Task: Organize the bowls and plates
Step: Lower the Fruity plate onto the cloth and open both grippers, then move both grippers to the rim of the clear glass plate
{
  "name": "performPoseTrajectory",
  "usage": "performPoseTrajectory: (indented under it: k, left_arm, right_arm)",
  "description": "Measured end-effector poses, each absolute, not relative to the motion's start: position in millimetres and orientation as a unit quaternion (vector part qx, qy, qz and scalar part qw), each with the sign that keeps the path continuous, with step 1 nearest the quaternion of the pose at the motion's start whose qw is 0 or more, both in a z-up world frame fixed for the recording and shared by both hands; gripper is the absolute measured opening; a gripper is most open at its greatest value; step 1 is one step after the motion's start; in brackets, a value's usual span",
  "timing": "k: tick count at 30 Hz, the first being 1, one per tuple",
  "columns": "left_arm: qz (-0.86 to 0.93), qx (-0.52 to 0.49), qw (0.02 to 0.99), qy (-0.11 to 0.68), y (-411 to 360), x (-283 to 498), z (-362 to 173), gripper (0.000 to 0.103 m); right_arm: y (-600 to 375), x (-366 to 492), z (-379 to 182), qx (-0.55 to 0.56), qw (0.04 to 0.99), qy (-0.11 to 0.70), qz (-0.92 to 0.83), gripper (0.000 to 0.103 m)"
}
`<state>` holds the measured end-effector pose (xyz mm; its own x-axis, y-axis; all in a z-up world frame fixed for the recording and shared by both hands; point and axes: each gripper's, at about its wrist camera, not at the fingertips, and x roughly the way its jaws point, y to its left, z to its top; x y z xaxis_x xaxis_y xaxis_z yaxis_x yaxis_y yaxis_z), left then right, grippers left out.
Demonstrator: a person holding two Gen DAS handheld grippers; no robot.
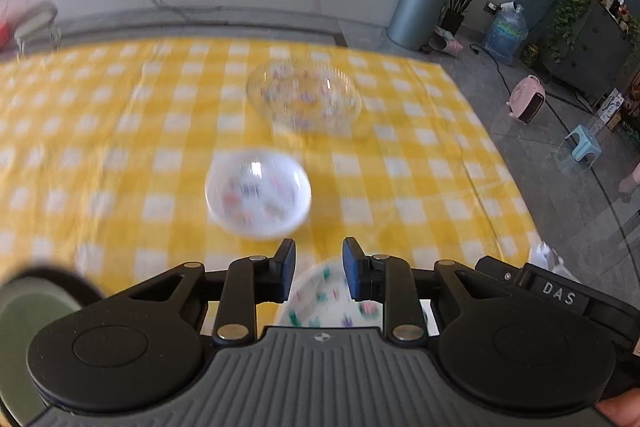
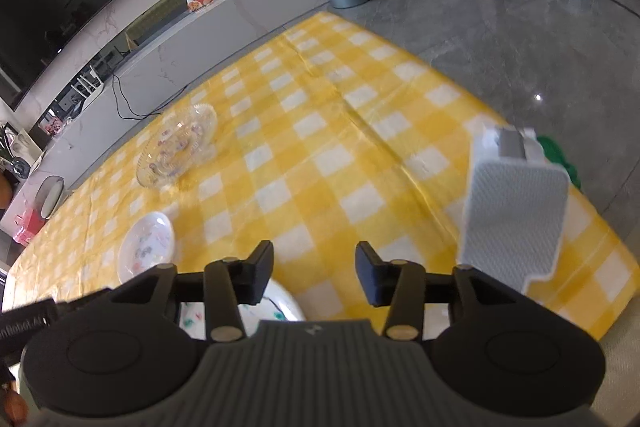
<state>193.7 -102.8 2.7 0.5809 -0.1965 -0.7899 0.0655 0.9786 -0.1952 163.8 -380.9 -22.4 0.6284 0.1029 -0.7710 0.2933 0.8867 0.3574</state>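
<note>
A clear glass plate with coloured marks lies far on the yellow checked tablecloth. A small white patterned bowl sits nearer. A white patterned plate lies right below my left gripper, which is open and empty above it. In the right wrist view the glass plate is at far left, the white bowl nearer left, and the white plate lies under the left finger. My right gripper is open and empty above the cloth.
A grey-and-white ribbed rack stands on the table's right side near its edge. A dark round object sits at the near left. A grey bin, a pink heater and a blue stool stand on the floor beyond.
</note>
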Motion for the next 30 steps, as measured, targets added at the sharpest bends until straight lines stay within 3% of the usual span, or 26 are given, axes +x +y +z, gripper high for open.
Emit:
performPoseTrajectory:
  k: [13, 15, 22, 30]
  left_arm:
    - [-0.063, 0.009, 0.901, 0.430, -92.7, 280.5, 29.8, 0.032]
    - [-0.065, 0.002, 0.896, 0.439, -87.5, 295.9, 23.6, 0.037]
    - [-0.083, -0.046, 0.884, 0.458, -68.2, 343.4, -1.3, 0.044]
    - [-0.080, -0.073, 0.873, 0.475, -56.0, 382.9, -28.9, 0.044]
  right_arm:
    - [-330.4, 250.9, 8.1, 0.227, 0.880, 0.416, -0.004, 0.066]
    - [-327.3, 264.6, 2.6, 0.233, 0.876, 0.423, -0.003, 0.066]
    - [-335.1, 303.1, -28.9, 0.283, 0.850, 0.445, -0.005, 0.066]
    - [-339.2, 340.4, -52.0, 0.330, 0.832, 0.446, 0.002, 0.061]
